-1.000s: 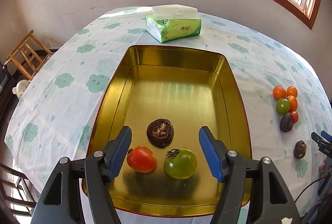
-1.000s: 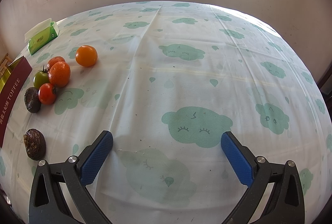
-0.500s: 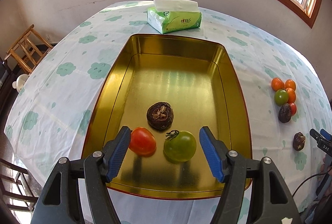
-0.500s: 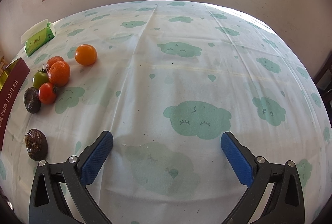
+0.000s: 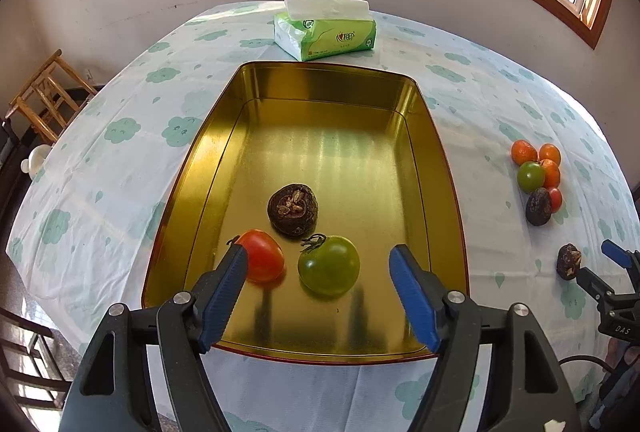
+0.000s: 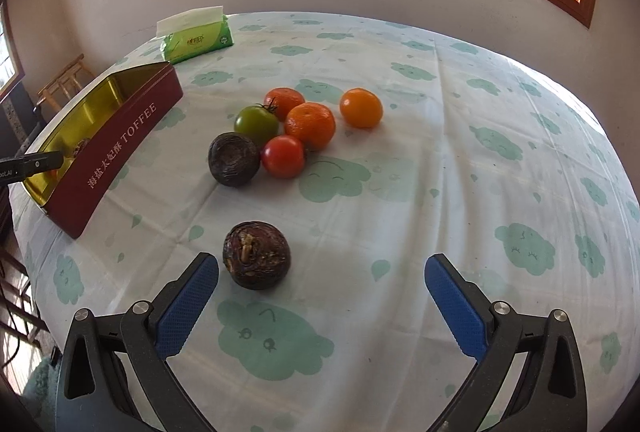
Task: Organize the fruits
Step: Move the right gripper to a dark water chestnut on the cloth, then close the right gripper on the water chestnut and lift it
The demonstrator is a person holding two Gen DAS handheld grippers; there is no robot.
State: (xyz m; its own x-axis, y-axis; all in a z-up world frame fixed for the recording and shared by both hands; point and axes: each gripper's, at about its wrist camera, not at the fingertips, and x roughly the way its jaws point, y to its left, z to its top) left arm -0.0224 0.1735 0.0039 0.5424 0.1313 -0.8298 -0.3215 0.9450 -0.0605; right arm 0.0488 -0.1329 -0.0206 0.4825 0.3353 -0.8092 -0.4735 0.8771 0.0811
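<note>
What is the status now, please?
Left tool open over gold tin tray, nothing gripped. Right tool open near dark wrinkled fruit. Path clear.

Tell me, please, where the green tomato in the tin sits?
In the left wrist view, the green tomato lies in the tin near its front, right of the red tomato.

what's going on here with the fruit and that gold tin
A person with a gripping tool in each hand is sorting fruit into the gold tin. A red tomato, a green tomato and a dark brown fruit already lie in it, under the open, empty left tool, whose jaws have just been opening. The right tool, open and empty, faces a lone brown fruit on the tablecloth; six more pieces wait in a cluster beyond.
</note>
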